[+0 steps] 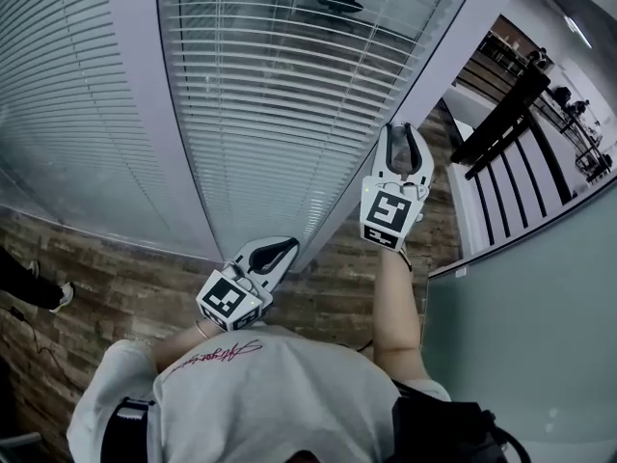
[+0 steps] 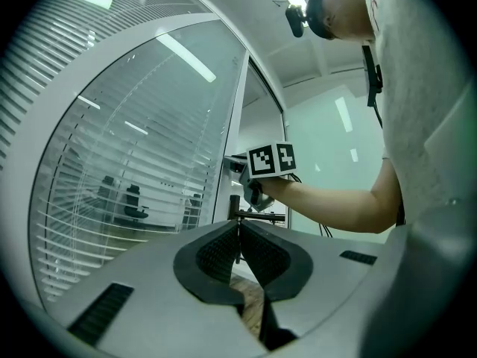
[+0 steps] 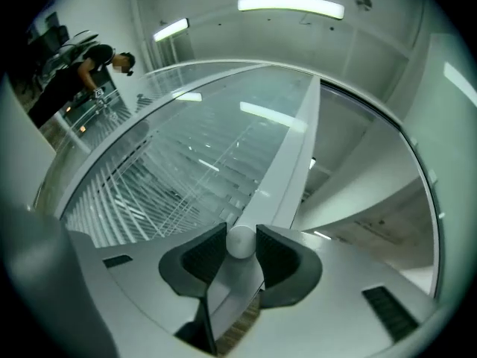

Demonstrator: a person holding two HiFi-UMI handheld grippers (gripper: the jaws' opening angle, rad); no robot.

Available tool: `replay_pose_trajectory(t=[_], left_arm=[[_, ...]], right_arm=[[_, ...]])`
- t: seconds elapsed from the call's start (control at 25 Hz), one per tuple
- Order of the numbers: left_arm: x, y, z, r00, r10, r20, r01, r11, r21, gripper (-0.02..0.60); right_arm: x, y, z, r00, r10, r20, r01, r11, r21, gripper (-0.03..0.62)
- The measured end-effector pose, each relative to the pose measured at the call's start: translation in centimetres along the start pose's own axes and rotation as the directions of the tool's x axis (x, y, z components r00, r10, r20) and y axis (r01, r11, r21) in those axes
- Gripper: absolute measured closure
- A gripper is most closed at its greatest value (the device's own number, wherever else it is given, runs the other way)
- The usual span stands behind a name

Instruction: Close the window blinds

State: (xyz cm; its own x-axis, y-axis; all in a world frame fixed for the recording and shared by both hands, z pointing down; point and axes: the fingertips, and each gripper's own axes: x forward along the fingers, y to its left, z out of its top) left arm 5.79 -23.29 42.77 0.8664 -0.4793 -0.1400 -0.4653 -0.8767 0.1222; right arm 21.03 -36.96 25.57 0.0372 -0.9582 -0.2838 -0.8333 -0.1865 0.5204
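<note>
Window blinds (image 1: 280, 114), white knob (image 3: 240, 245) in right gripper (image 3: 241, 237)

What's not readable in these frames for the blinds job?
White knob: head view, hidden by the right gripper; its mount, right gripper view, covered by the jaws.
Blinds, top: head view, cut off by the upper edge.
Slat tilt: right gripper view, blurred by reflections on the glass.

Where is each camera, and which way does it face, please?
Head view: on the head, steeply down at the blinds; left gripper, right gripper, shirt show.
Left gripper view: on that gripper, toward the window frame; shut jaws, right arm show.
Right gripper view: on that gripper, up the frame; jaws grip a white knob.
All share the blinds.
</note>
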Motion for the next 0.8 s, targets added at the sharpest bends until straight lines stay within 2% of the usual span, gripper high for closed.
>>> replay_pose_trajectory(t=[0.2, 0.32, 0.4, 0.56, 0.64, 0.8], left_arm=[[0.2, -0.7, 0.2, 1.000, -0.022, 0.008, 0.022, 1.000, 0.005, 0.561], [0.2, -1.2, -0.3, 0.999, -0.034, 0.011, 0.034, 0.999, 0.004, 0.561], [0.1, -1.4, -0.3, 0.999, -0.038, 0.012, 0.038, 0.999, 0.003, 0.561], [-0.1, -1.7, -0.2, 0.999, -0.044, 0.010, 0.044, 0.999, 0.006, 0.561], [-0.2, -1.8, -0.2, 0.999, -0.046, 0.010, 0.046, 0.999, 0.007, 0.561], [0.0, -2.7, 0.3, 0.999, -0.052, 0.001, 0.052, 0.999, -0.001, 0.561]], right_arm=[[-0.1, 0.0, 0.4, 0.998, 0.065, -0.003, -0.065, 0.980, -0.190, 0.464], [-0.2, 0.6, 0.0, 0.995, 0.102, -0.013, -0.101, 0.943, -0.316, 0.464], [-0.2, 0.8, -0.3, 0.990, 0.137, -0.021, -0.133, 0.898, -0.419, 0.464], [-0.2, 1.3, -0.5, 0.978, 0.205, -0.047, -0.193, 0.784, -0.590, 0.464], [-0.2, 1.3, -0.6, 0.973, 0.225, -0.061, -0.211, 0.737, -0.642, 0.464], [-0.1, 0.8, -0.7, 0.967, 0.240, -0.088, -0.230, 0.664, -0.711, 0.464]])
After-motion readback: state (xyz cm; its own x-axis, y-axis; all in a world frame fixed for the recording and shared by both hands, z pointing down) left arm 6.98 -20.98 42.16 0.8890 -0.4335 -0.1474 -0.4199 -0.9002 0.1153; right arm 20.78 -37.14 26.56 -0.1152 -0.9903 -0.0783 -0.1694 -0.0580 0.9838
